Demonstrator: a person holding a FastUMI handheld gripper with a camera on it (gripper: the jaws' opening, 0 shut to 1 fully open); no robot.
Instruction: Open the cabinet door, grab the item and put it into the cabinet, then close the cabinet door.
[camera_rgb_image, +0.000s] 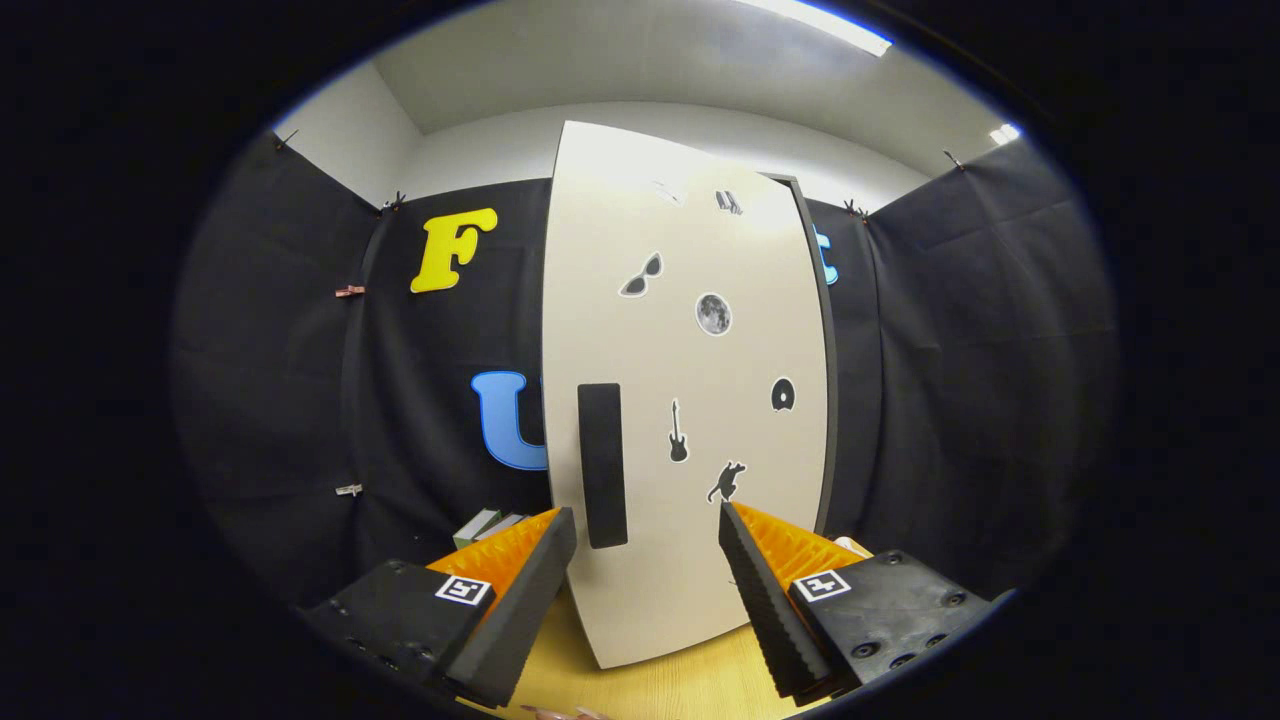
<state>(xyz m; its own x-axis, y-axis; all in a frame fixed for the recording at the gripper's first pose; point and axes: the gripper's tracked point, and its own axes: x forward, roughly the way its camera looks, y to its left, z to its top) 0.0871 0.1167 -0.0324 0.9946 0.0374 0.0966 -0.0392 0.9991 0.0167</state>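
Black cloth backs a white sticker-dotted cabinet door (690, 400), black handle (602, 465); gripper (648, 530) fingers spread apart, empty, books (487, 525) left.

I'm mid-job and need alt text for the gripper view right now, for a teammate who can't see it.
A closed white cabinet door with a dark vertical handle and small stickers stands just ahead of the open gripper. The handle sits near the left finger, not gripped. Below is a wooden tabletop.
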